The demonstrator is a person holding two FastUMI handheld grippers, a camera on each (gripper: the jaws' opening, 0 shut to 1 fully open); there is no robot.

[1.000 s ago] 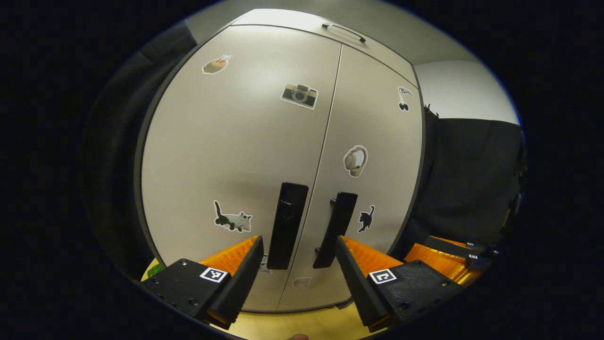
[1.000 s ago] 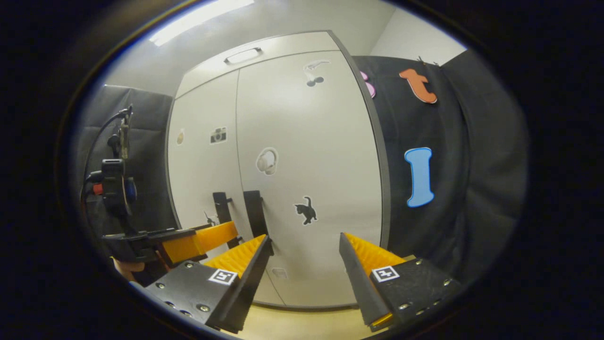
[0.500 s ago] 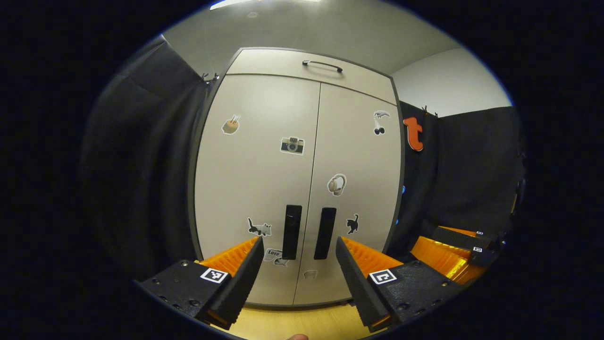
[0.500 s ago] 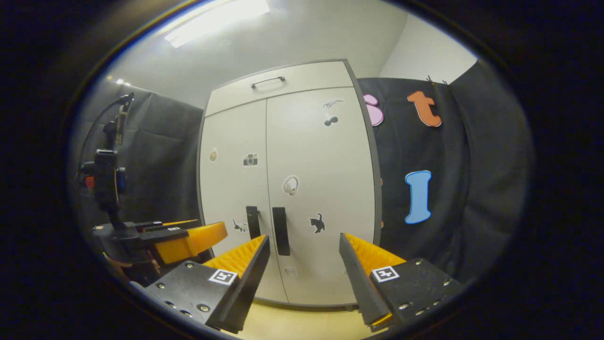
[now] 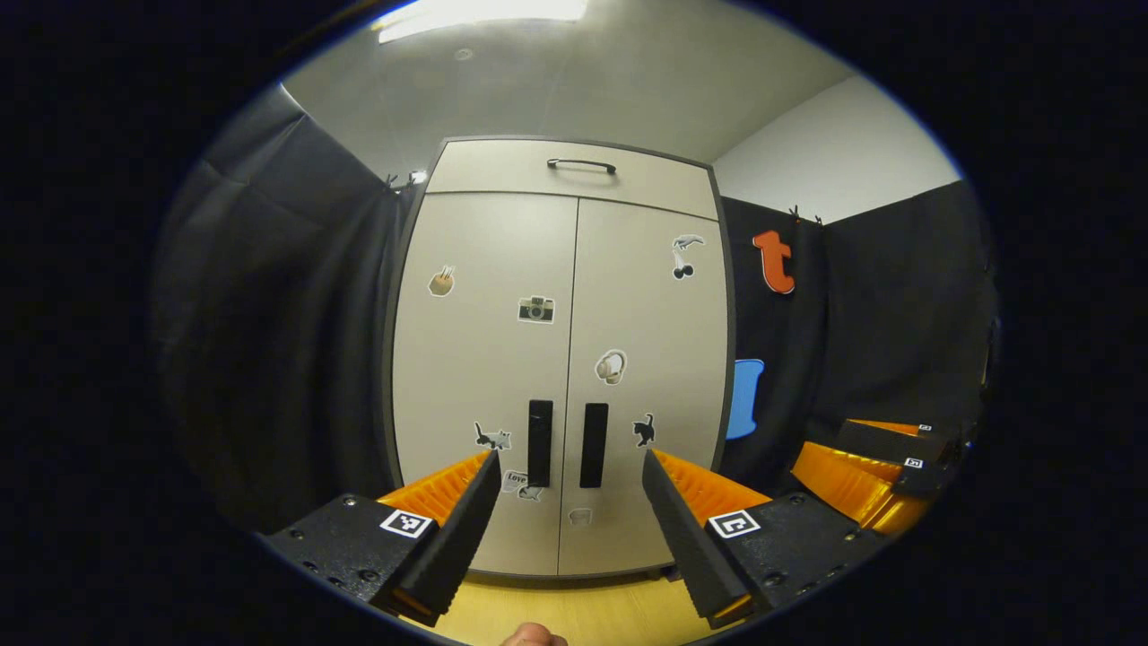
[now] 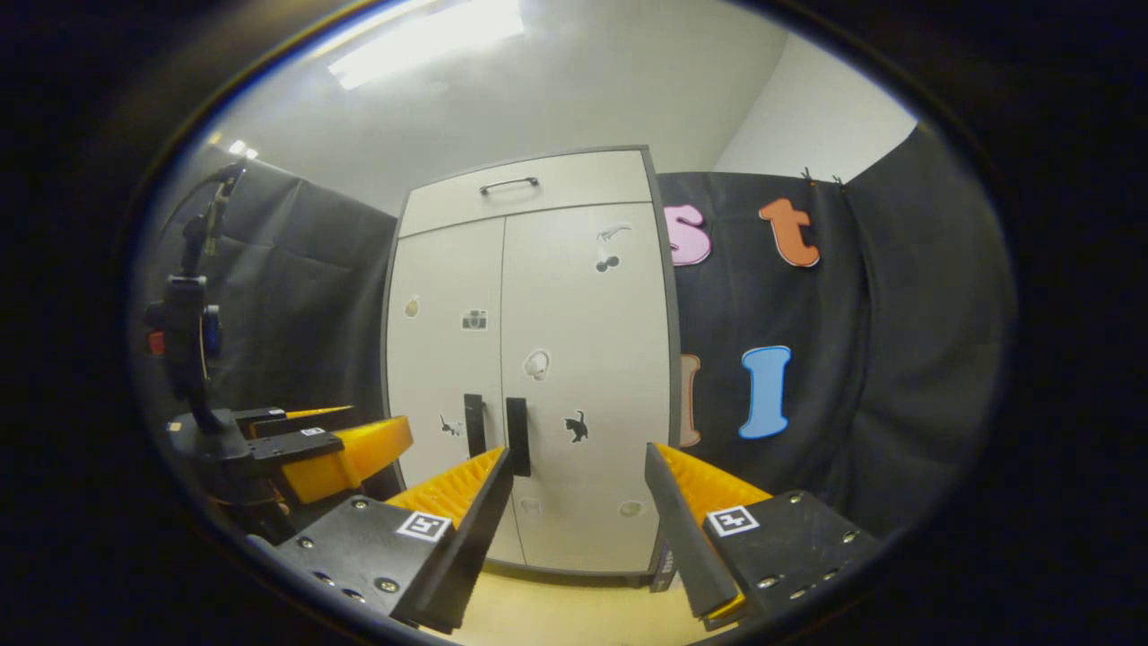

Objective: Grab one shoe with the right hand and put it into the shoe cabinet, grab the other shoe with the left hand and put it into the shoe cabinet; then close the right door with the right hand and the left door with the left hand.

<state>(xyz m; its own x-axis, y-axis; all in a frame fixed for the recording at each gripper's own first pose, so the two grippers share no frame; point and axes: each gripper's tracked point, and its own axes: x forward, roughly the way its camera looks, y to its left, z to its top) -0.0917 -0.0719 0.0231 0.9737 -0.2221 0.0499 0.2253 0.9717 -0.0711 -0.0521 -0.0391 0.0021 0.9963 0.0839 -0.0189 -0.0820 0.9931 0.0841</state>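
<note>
A black-draped booth with a pale wooden floor (image 5: 574,610) surrounds a tall light-grey two-door shoe cabinet (image 5: 502,359), which stands at twelve o'clock in the left gripper view and slightly toward eleven o'clock in the right gripper view (image 6: 592,359). Both doors sit flush, their seam running straight up and down, with the two upright black bar handles (image 5: 540,443) side by side just either side of it. No shoe can be seen; by the look of it both are shut inside.

The left tongs (image 5: 567,507) stand wide apart and grip nothing, framing the handles between them. The right tongs (image 6: 578,511) are likewise spread and empty, with the right door (image 6: 587,377) dead ahead and the handles off to their eleven o'clock. Both tongs hang well apart from the cabinet, the left squarer to the seam; the right tongs also appear at four o'clock in the left gripper view (image 5: 883,458). Judging by the closed doors, nothing is left to push.
</note>
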